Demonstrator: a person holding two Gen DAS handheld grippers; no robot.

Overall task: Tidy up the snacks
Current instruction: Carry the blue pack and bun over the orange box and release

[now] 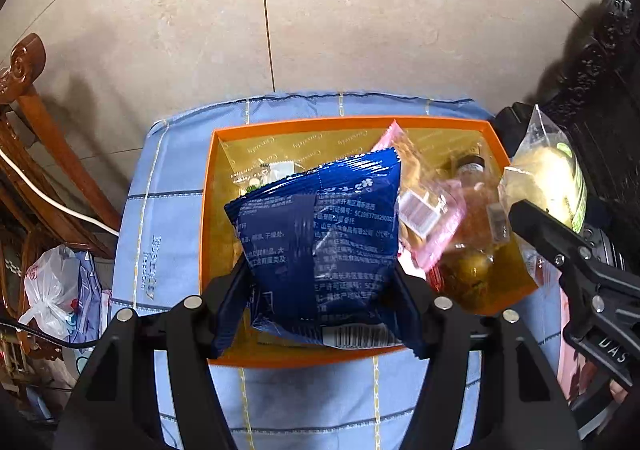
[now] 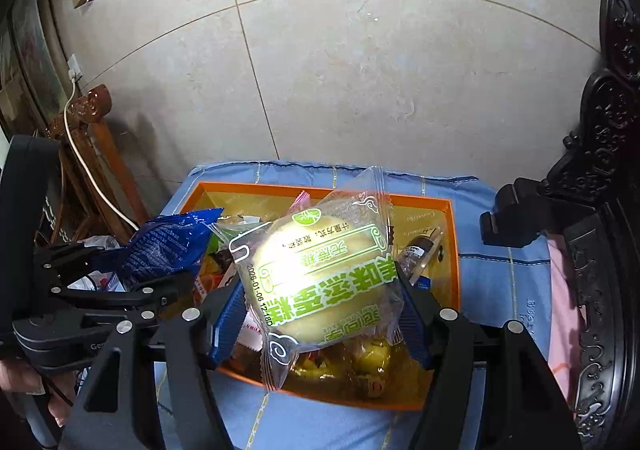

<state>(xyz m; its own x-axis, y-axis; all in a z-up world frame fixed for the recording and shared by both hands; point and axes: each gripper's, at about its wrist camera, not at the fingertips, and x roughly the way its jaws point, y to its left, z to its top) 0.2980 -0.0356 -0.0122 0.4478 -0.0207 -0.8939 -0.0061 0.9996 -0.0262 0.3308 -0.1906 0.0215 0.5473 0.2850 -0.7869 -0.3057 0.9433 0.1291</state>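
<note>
Left wrist view: the left gripper (image 1: 320,274) is clamped on a shiny blue foil snack bag (image 1: 320,234), its two blue pads pressing the lower sides of the bag. The bag hangs over the orange cardboard tray with a golden lining (image 1: 206,209), which stands on a light blue checked cloth (image 1: 160,189). Inside the tray, at about 2 o'clock from the bag, lies a pink clear-plastic snack packet (image 1: 428,209), and a small dark-capped bottle (image 1: 472,165) lies farther toward 1 o'clock. The foil looks light, puffy and slippery, so I judge that a hold low on the body, as now, is better than one on the thin sealed edge.

Right wrist view: the right gripper (image 2: 320,314) is closed on a round yellow cake in a clear wrapper with green print (image 2: 320,274), pads at 9 and 3 o'clock of the cake. It is above the near half of the tray. The cake is probably soft and easy to crush, and the film is smooth; a gentle squeeze across the widest part seems safest. The left gripper with its blue bag appears at 9 o'clock.
</note>
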